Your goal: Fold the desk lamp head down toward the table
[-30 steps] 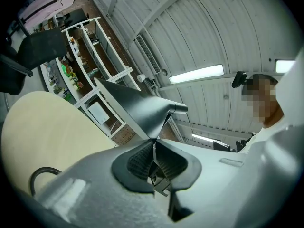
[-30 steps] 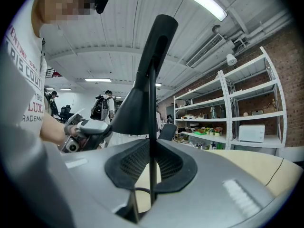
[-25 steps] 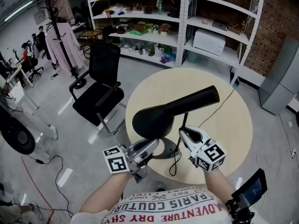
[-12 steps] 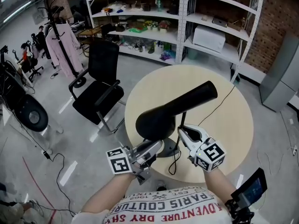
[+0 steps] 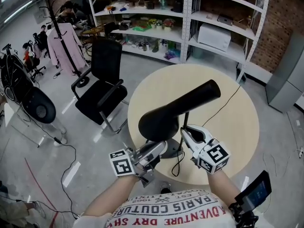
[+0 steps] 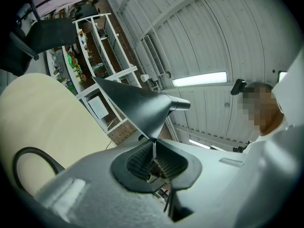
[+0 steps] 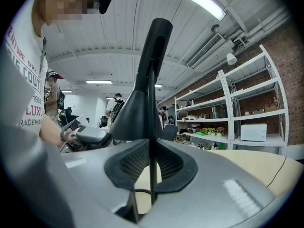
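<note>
My left gripper [image 5: 160,148] pinches the lamp head [image 5: 178,109] by its rim, and my right gripper [image 5: 186,133] pinches the thin stem [image 7: 152,179]. Both jaws just loosened slightly. The lamp head is raised above the table [image 5: 232,127] and hides most of the stem from above.

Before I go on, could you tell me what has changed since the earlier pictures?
Very little. The left tongs, clamped on the rim of the black cone-shaped lamp head, edged slightly right. A black round object on the floor at left moved further into view. The right tongs still pinch the thin black lamp stem.
</note>
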A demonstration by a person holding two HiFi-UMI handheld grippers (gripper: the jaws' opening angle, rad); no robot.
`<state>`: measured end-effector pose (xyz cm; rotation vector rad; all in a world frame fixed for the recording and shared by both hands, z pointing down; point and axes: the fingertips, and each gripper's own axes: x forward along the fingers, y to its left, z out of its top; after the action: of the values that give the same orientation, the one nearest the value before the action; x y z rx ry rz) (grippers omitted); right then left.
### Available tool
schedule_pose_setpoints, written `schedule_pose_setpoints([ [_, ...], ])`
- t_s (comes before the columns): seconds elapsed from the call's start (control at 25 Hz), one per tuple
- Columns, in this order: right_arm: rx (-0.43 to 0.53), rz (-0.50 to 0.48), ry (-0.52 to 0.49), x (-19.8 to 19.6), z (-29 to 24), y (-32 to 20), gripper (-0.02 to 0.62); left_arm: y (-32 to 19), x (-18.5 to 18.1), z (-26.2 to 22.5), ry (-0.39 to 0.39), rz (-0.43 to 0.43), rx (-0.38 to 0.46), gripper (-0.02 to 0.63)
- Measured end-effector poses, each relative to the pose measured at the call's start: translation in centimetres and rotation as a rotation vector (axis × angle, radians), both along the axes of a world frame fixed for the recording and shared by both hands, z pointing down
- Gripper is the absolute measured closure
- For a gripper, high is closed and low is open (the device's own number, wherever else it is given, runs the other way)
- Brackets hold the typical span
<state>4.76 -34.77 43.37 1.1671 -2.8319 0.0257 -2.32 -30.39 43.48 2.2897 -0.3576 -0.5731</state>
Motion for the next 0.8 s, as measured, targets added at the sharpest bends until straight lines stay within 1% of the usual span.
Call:
schedule_pose_setpoints([
  [0.08, 0.0, 0.004, -0.01, 0.1, 0.0, -0.1, 0.548, -0.1, 0.0, 0.0, -0.001, -0.012, -0.002, 0.58],
  [0.12, 0.003, 0.009, -0.014, 0.3, -0.1, -0.1, 0.546, -0.2, -0.1, 0.1, -0.011, -0.022, -0.001, 0.569],
  [0.16, 0.011, 0.017, -0.018, 0.4, -0.2, 0.0, 0.54, -0.2, -0.3, 0.3, -0.027, -0.035, 0.002, 0.54],
  [0.24, 0.033, 0.042, -0.022, 1.2, -0.7, 0.4, 0.523, -0.2, -0.7, 1.0, -0.074, -0.064, 0.002, 0.513],
  [0.32, 0.029, 0.053, -0.02, 1.9, -1.0, 1.1, 0.521, 0.3, -1.3, 1.8, -0.123, -0.086, -0.007, 0.508],
  [0.44, -0.01, 0.019, -0.021, 2.1, -0.9, 3.6, 0.522, 2.0, -1.8, 2.4, -0.187, -0.097, 0.006, 0.508],
  [0.6, -0.041, -0.044, -0.002, 1.2, -1.1, 8.8, 0.566, 5.4, -2.0, 1.2, -0.298, -0.126, 0.081, 0.511],
  [0.64, -0.051, -0.064, 0.002, 0.9, -1.1, 10.2, 0.591, 6.4, -1.9, 0.6, -0.33, -0.129, 0.109, 0.511],
  [0.68, -0.058, -0.081, 0.004, 0.7, -1.3, 11.8, 0.597, 7.6, -1.7, 0.0, -0.362, -0.131, 0.141, 0.527],
  [0.72, -0.062, -0.095, 0.002, 0.5, -1.5, 13.2, 0.597, 8.8, -1.4, -0.6, -0.398, -0.134, 0.18, 0.586],
  [0.76, -0.063, -0.106, -0.002, 0.3, -1.7, 14.7, 0.595, 10.2, -1.1, -1.2, -0.435, -0.134, 0.222, 0.609],
  [0.8, -0.065, -0.115, -0.01, 0.1, -2.0, 16.1, 0.595, 11.5, -0.7, -1.8, -0.468, -0.13, 0.264, 0.609],
])
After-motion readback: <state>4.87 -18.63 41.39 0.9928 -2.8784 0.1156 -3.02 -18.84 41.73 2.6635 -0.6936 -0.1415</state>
